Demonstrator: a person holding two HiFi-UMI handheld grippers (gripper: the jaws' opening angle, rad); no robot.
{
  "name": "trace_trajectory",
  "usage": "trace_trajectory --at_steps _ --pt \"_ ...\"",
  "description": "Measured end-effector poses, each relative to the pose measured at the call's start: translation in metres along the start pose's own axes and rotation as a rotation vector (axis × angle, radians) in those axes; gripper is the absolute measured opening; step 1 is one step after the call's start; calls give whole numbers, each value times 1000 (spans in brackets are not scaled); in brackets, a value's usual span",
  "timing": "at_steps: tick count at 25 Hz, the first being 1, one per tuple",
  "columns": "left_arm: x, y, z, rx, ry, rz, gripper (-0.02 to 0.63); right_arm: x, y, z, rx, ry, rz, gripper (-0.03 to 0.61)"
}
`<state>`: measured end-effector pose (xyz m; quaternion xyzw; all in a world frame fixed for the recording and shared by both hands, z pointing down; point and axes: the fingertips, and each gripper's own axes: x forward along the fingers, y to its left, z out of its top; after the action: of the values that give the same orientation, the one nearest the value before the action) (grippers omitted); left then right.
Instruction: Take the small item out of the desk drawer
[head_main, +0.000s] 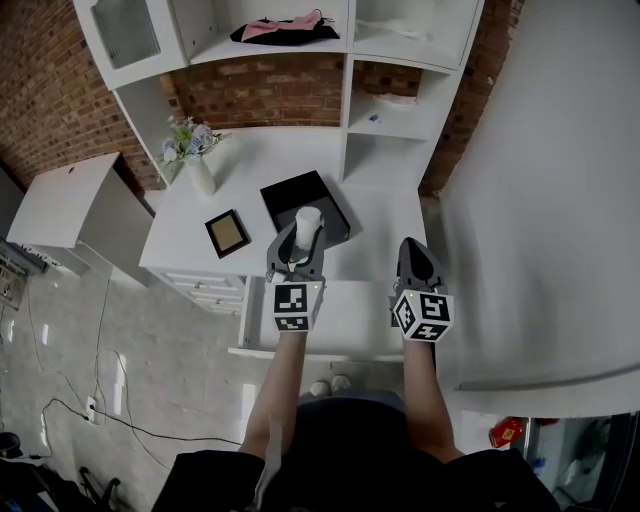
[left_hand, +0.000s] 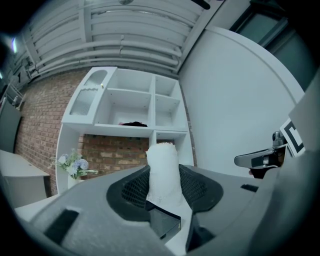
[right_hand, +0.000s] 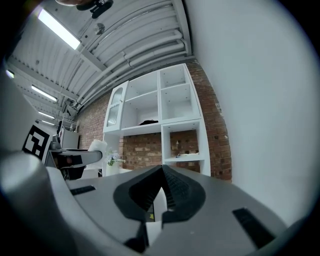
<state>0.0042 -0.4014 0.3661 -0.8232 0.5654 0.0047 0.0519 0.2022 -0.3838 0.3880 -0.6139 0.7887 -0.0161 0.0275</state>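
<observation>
A small white cylindrical item (head_main: 308, 222) (left_hand: 162, 170) stands upright between the jaws of my left gripper (head_main: 300, 238) (left_hand: 163, 182), which is shut on it. I hold it above the white desk (head_main: 250, 165), over the edge of a black tray (head_main: 290, 195). The pulled-out desk drawer (head_main: 345, 318) lies below both grippers, and its inside shows white. My right gripper (head_main: 414, 252) (right_hand: 161, 192) hovers to the right of the left one, jaws shut with nothing in them. In the right gripper view, the left gripper (right_hand: 75, 159) and the white item (right_hand: 97, 146) show at the left.
On the desk stand a framed picture (head_main: 227, 232) and a vase of flowers (head_main: 195, 160). A white shelf unit (head_main: 400, 110) rises behind against a brick wall. A large white panel (head_main: 550, 200) fills the right. A low white cabinet (head_main: 70, 200) stands at the left.
</observation>
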Motion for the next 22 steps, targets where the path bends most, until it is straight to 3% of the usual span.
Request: trace_trajectory --at_steps 22 --pt "-1 8 -13 -15 37 29 166 10 6 -9 31 24 48 -3"
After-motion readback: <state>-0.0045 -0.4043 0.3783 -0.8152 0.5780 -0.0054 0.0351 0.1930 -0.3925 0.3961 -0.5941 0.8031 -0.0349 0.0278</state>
